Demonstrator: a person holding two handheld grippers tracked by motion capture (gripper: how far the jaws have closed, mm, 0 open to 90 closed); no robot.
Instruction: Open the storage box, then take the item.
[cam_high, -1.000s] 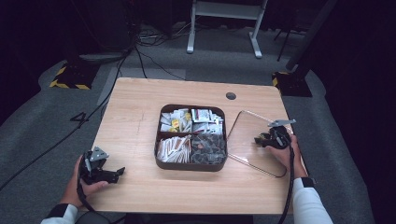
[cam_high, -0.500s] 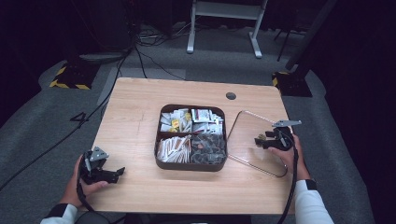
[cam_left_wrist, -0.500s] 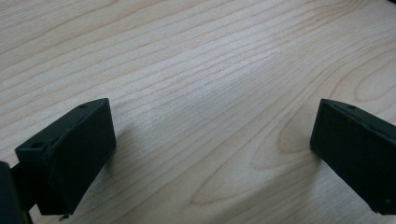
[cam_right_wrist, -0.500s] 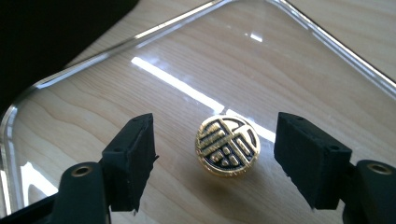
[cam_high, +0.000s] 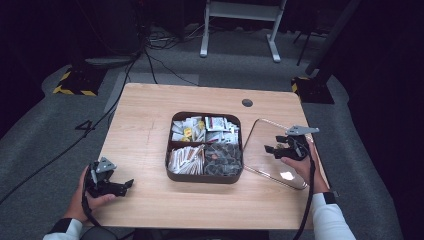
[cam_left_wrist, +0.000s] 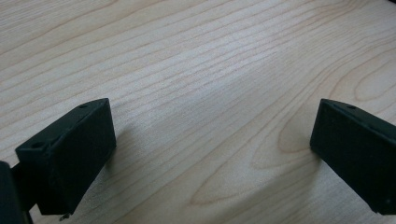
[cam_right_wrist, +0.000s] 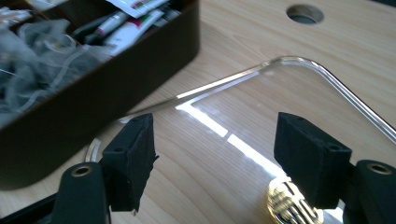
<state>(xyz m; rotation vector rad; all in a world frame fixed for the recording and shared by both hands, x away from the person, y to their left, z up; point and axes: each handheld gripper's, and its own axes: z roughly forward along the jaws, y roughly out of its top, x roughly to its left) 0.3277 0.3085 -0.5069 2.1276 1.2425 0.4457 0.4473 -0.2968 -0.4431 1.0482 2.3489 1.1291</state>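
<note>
Both claws apart. Right claw (cam_high: 275, 147) just opened, brass knob (cam_right_wrist: 290, 204) released; clear lid (cam_high: 260, 137) flat on table (cam_high: 140, 115), frame right, beside tea box (cam_high: 205, 176). Left claw (cam_high: 124, 186) idle, lower left. I judge lid removal done.

This looks like a lab or recording studio rather than a home. A plain wooden table (cam_high: 150, 125) with a cable hole (cam_high: 247, 103) at about one o'clock stands alone on grey carpet (cam_high: 45, 145). Black cables (cam_high: 150, 55) run across the floor at eleven o'clock, yellow-and-black hazard tape (cam_high: 72, 87) marks a stand base at ten, and a white metal frame (cam_high: 240, 25) stands at twelve amid dark surroundings.
</note>
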